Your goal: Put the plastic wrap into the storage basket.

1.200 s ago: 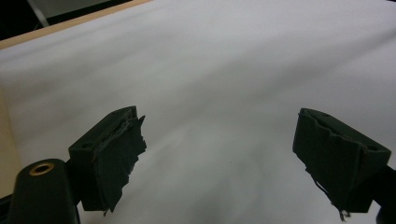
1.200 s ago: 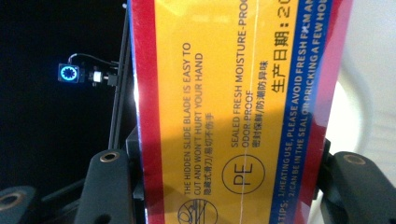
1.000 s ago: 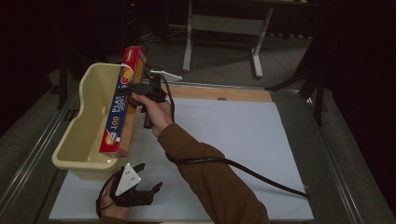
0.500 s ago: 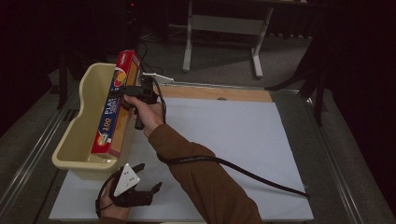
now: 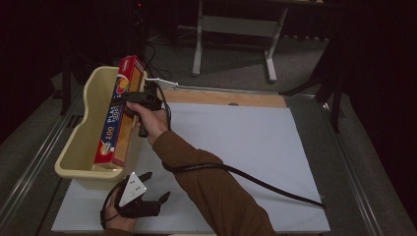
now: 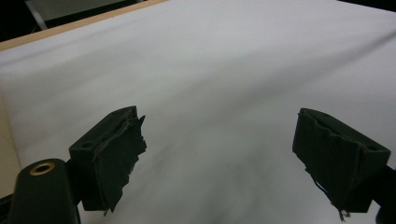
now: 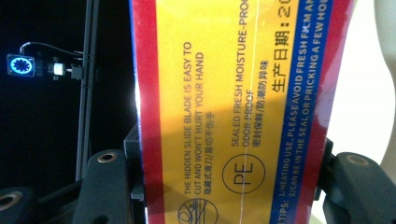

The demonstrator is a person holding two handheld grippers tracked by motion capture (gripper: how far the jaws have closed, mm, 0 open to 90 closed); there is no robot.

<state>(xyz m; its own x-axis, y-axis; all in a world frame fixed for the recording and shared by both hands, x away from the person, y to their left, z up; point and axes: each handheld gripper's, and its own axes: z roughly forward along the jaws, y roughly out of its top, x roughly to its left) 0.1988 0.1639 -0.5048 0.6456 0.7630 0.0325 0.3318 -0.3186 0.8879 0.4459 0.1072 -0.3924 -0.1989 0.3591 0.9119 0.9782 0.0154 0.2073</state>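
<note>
So the right gripper [image 5: 139, 102] has its jaws clamped across a long red-and-yellow plastic wrap box [image 5: 118, 115], gripping near the box's upper half. In the right gripper view the box [image 7: 233, 107] sits square between the two jaws, printed side facing the camera. The box is tilted, its low end down inside the cream plastic bin [image 5: 78, 147] and its top end poking above the far rim. Looks to me like the step in hand is setting the box into the bin. It might be lifting it out instead; one frame can't really settle that. If it's going in, the next move calls for lowering the high end until the box lies inside the walls, then opening the jaws.

The left gripper [image 5: 142, 199] hangs idle over the near edge, jaws spread wide with nothing between them, just white sheet [image 6: 224, 70] ahead.

The surface is a white sheet over a table with a wooden strip [image 5: 226, 98] along the far edge. The room behind is dark, with a grey metal stand [image 5: 236, 29] on the floor.
</note>
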